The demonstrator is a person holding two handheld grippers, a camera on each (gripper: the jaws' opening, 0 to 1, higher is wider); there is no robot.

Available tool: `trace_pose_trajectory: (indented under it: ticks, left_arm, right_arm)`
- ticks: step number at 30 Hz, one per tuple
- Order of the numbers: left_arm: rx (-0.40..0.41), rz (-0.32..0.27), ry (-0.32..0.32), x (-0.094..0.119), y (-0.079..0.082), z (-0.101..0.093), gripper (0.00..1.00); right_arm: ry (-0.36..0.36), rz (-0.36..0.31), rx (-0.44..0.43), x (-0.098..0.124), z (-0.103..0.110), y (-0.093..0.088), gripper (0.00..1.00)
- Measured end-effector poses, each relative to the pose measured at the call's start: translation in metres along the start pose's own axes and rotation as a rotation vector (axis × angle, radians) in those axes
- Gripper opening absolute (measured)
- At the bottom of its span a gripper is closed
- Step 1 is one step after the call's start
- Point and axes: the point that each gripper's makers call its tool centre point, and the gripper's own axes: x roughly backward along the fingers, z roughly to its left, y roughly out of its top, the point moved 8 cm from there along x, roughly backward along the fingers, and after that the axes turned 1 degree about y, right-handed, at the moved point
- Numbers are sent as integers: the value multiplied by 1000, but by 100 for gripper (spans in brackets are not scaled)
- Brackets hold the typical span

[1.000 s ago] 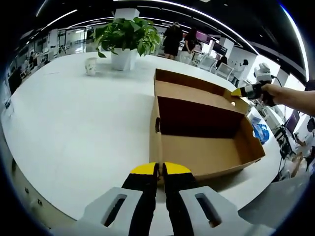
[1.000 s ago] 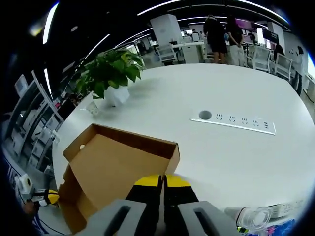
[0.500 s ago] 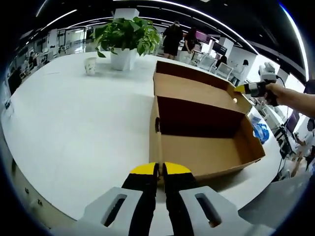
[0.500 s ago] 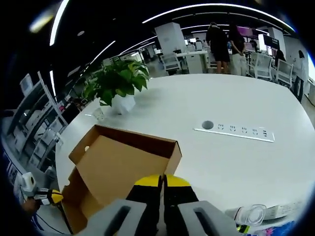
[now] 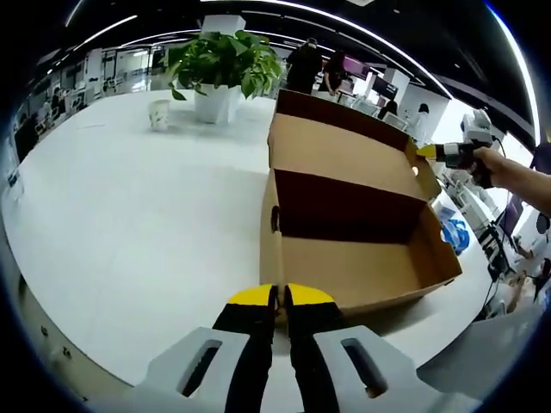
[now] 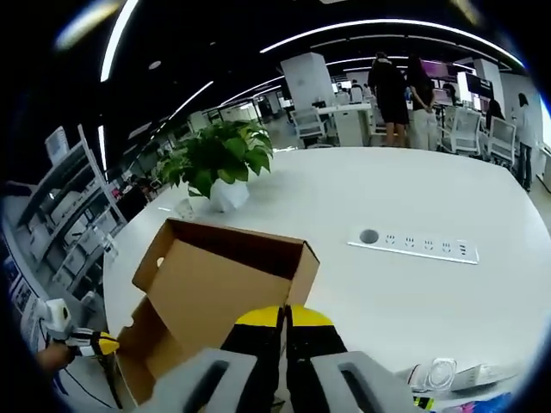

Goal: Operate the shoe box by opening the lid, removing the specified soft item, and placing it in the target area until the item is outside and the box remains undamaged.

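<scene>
Box (image 5: 353, 249) runs lengthwise straight out from the left gripper (image 5: 275, 297), whose jaws pinch its near wall. Right gripper (image 6: 282, 314) clamps the raised lid (image 6: 224, 280); I can't spot any soft item inside.

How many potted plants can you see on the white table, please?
1: the potted plant stands on the far part of the white table, beyond the open shoe box, beside a small cup.

The right gripper (image 5: 428, 151) has swung the lid (image 5: 344, 151) further up.
</scene>
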Motion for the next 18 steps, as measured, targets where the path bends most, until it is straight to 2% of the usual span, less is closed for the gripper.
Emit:
trace_pose_trajectory:
  ticks: [18]
  left_arm:
    - [-1, -5, -8, 1, 0, -2, 2]
  right_arm:
    - [24, -76, 87, 32, 18, -4, 0]
